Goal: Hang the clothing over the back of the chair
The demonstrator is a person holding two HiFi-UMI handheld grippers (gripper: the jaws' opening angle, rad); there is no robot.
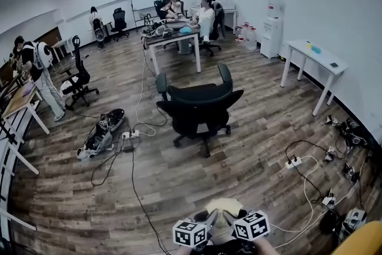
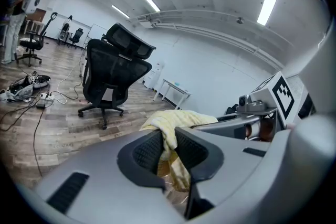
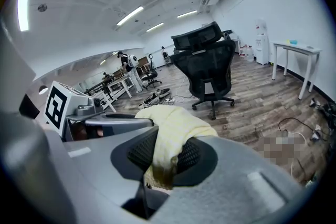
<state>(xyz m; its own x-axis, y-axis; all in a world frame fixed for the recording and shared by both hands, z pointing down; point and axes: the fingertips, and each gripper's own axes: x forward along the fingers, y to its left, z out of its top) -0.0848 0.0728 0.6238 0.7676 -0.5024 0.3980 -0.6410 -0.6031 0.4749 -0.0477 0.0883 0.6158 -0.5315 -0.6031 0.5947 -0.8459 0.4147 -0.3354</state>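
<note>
Yellow cloth [image 2: 178, 119] pinched in left tool [image 2: 169, 150], black chair [image 2: 112, 75] beyond

We log the clothing [image 3: 167, 120] as soft pale-yellow cloth, matt, with a fine fuzzy nap. The left gripper [image 2: 167, 150] and the right gripper [image 3: 161, 157] have smooth, matt grey plastic shells. Their pads [image 3: 142, 151] are black, finely ribbed and look like rubber. The chair [image 1: 200, 106] has a black mesh back and a matt black frame that looks like plastic. The floor [image 1: 256, 146] around the chair is brown-grey wood-look planking with a low sheen. The table [image 1: 322, 60] to the chair's right has a smooth white top.
</note>
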